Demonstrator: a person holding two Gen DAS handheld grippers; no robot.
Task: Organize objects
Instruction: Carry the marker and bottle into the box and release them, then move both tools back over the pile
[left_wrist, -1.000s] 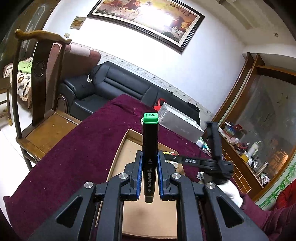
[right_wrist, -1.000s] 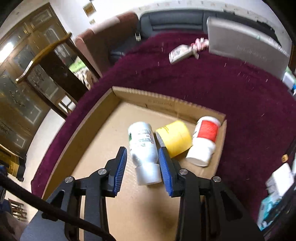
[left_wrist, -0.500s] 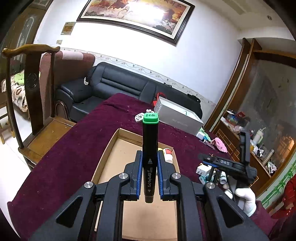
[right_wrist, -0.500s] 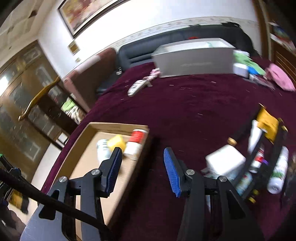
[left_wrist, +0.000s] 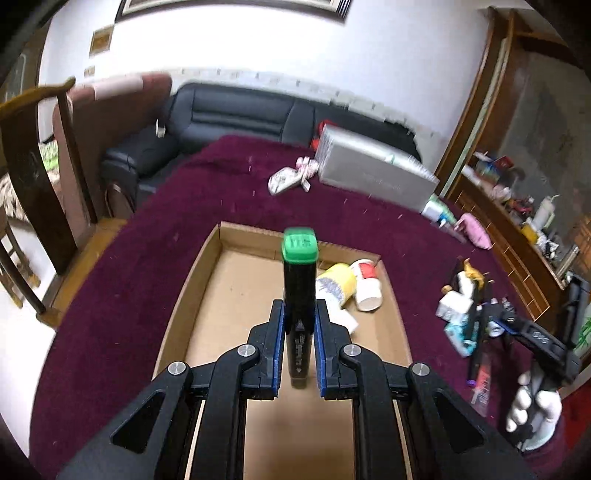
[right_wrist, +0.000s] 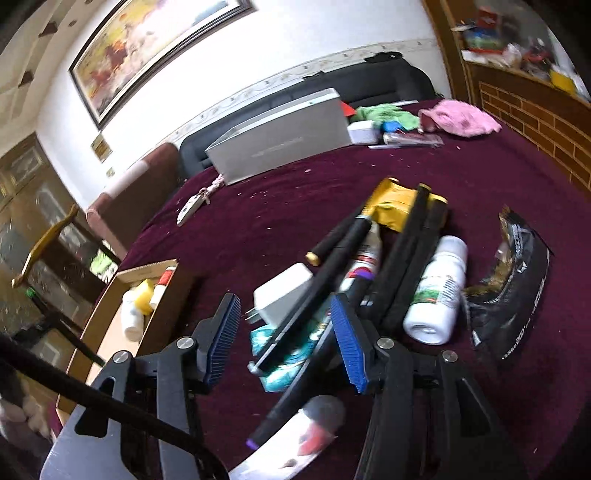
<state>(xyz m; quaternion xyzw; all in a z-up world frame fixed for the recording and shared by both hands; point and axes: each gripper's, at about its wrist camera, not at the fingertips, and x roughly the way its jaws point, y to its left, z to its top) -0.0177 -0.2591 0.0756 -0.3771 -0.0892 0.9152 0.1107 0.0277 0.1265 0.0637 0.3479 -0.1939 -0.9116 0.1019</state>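
Only "115" atop the green-capped marker (left_wrist: 299, 295)

The left gripper (left_wrist: 299, 343) points forward and tilts down. Its two blue pads (left_wrist: 277, 347) are pressed tight against the sides of a black marker with a green cap (left_wrist: 298, 295), which stands straight up between them. The black arms of the gripper spread out wide toward the camera.

The right gripper (right_wrist: 284, 339) also tilts down. Its jaws are opening, and its blue pads (right_wrist: 347, 350) press on nothing. In the left view it shows off to the right (left_wrist: 532, 332), and a hand in a white glove (left_wrist: 535, 406) grips its handle from below.
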